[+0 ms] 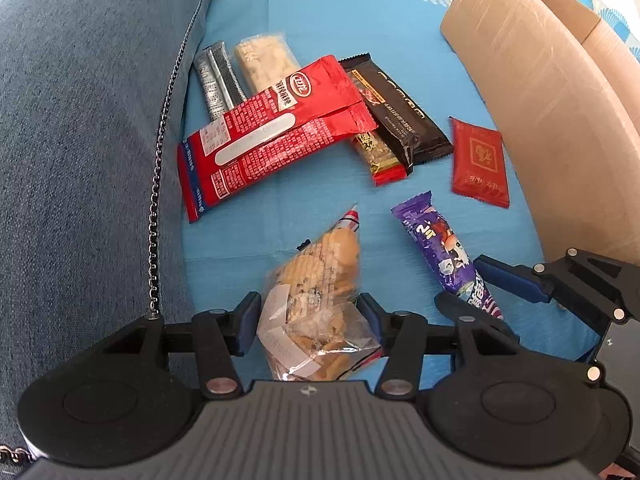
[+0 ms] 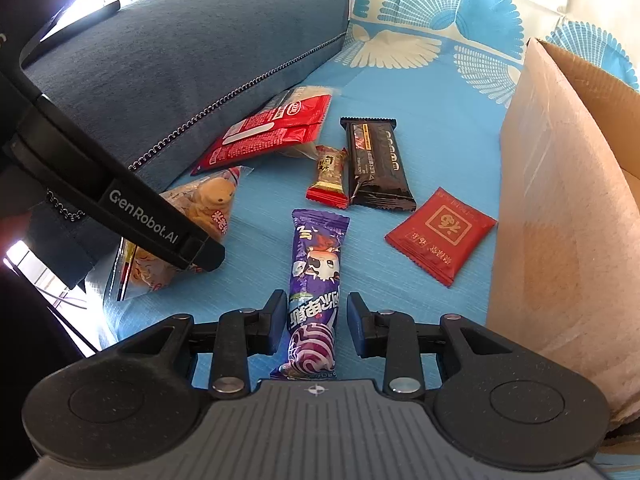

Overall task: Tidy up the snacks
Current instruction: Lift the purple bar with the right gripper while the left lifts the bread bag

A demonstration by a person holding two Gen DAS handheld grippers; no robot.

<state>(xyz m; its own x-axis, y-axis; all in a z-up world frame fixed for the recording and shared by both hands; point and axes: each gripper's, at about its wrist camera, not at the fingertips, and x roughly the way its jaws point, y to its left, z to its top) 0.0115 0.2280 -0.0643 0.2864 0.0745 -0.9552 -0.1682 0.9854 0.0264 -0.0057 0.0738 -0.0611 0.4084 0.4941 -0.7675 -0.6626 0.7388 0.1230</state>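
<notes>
Snacks lie scattered on a blue bedsheet point(image 2: 432, 128) between a blue-grey cushion point(image 2: 180, 48) and an open cardboard box point(image 2: 560, 184). Left gripper point(image 1: 308, 312) points steeply down over a clear bag of biscuits point(image 1: 320, 280); its blue pads stand on either side of the bag, touching or nearly touching the film, and I cannot tell whether they press on it. Right gripper point(image 2: 318, 316) straddles the lower end of a purple wrapped candy bar point(image 2: 316, 276), with a visible gap between each pad and the wrapper, so its fingers are open around the bar without gripping. Beyond the biscuits a large red packet point(image 1: 268, 136) lies against the cushion's edge, partly covering two grey stick sachets point(image 1: 218, 76) and a pale nut bar point(image 1: 266, 60). A black bar point(image 2: 376, 164) lies just beside a small red-and-gold candy point(image 2: 330, 176), and a flat red sachet point(image 2: 440, 232) rests nearest the box wall. None of the snacks is seen in the box.
</notes>
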